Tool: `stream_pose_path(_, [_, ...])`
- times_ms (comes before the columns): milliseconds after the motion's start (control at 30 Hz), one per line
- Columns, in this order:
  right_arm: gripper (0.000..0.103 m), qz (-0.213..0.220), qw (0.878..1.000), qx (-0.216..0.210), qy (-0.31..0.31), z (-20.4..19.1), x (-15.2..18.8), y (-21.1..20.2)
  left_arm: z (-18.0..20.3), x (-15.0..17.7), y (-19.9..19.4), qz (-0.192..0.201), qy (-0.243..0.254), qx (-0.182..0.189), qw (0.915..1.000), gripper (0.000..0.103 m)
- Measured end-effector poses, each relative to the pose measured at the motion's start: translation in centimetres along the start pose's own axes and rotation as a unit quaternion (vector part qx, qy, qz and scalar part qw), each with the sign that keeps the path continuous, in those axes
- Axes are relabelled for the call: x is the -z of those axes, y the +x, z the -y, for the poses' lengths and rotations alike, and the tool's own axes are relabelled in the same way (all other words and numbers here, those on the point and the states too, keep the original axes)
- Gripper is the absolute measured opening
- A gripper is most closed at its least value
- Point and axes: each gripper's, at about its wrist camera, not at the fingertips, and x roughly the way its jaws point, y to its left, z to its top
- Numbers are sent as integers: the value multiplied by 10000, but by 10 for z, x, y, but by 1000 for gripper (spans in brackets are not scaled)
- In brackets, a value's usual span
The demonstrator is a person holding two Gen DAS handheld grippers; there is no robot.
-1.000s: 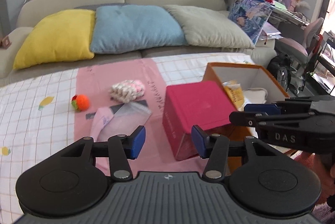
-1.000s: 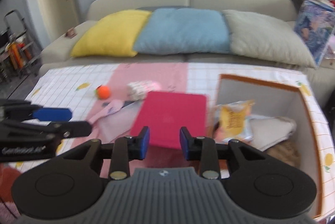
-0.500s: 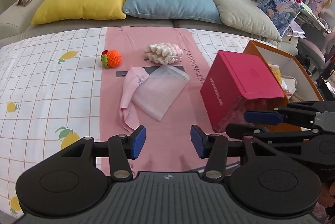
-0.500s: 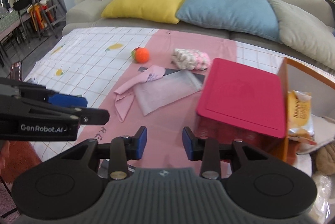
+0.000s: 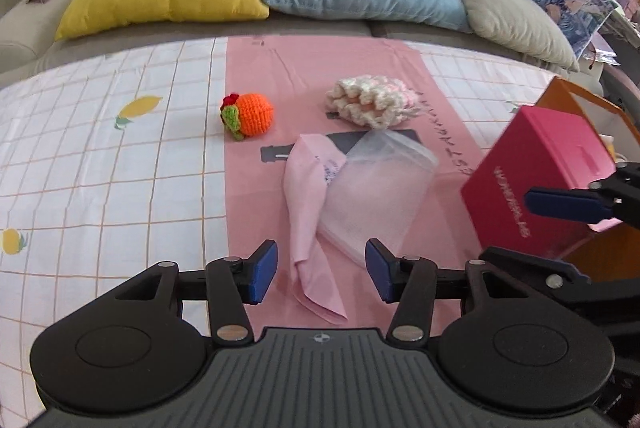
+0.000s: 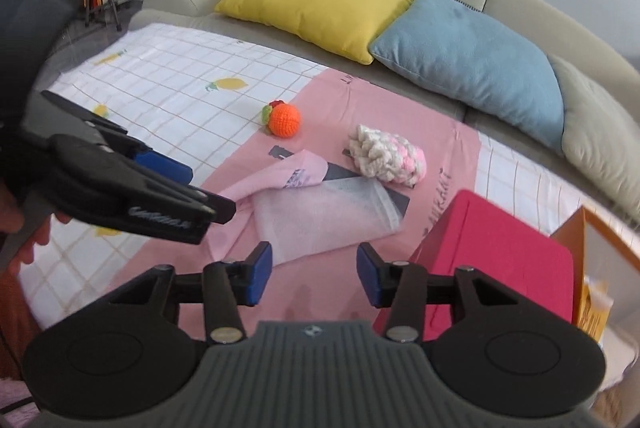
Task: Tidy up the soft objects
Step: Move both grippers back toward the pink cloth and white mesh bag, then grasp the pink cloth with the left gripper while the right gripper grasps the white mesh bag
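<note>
Left wrist: red box (image 5: 536,164) lettering illegible.

Cloth (image 5: 308,212) lies left of box (image 5: 536,180).

A table (image 5: 100,164) under a checked lemon-print cloth carries a pink runner (image 5: 280,68), bearing a crocheted orange (image 5: 250,115), yarn bundle (image 5: 370,104), pink cloth (image 5: 308,196), clear bag (image 5: 380,196) and red box (image 5: 536,172).

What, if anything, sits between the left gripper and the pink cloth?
Nothing visible. The left gripper is open with the near end of the pink cloth lying right between its fingers' line. The clear plastic bag overlaps the cloth's right edge, so a grab might catch it too.
</note>
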Motion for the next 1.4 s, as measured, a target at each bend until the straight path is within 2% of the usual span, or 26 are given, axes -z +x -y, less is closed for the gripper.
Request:
stream_pose_path(333, [55, -429, 9985, 106, -314, -7, -10, 55, -8, -7, 43, -292, 96, -146, 9994, 44])
stream_pose_path(467, [58, -565, 9978, 87, -346, -9, -9, 68, -10, -10, 55, -392, 32, -214, 9990, 26])
stream_pose_path(500, [61, -584, 9977, 76, -340, -9, -9, 70, -11, -10, 57, -393, 16, -225, 9990, 20])
stream_pose_path(567, [68, -585, 9978, 41, -292, -9, -9, 73, -12, -9, 58, -334, -4, -222, 9992, 16])
stream_pose_path(600, [72, -570, 9980, 5, -259, -9, -9, 74, -13, -8, 57, -298, -14, -209, 9993, 10])
stream_pose_path(667, [74, -563, 9982, -51, -193, -9, -10, 78, -13, -5, 55, -232, -43, -242, 9994, 4])
stream_pose_path(733, [78, -566, 9982, -105, -139, -10, -12, 82, -16, -2, 50, -152, -117, -368, 9991, 4])
stream_pose_path(867, [83, -489, 9983, -299, -36, -12, -13, 92, -29, 2, 34, 22, -422, -395, 9983, 3])
stream_pose_path(1033, [97, -583, 9962, -499, 414, -10, -16, 111, -39, 6, 19, 132, -638, -534, 9964, 4])
stream_pose_path(1167, [96, -720, 9944, -434, 646, -10, -16, 129, -38, 8, 16, 136, -661, -543, 9962, 4])
stream_pose_path(1233, [86, -829, 9926, -470, 756, -7, -15, 135, -37, 9, 15, 142, -658, -505, 9965, 4])
stream_pose_path(1300, [83, -748, 9933, -440, 767, -6, -13, 134, -35, 9, 14, 155, -642, -479, 9967, 4])
stream_pose_path(1400, [71, -709, 9948, -345, 643, -6, -12, 132, -32, 10, 13, 164, -625, -445, 9969, 4])
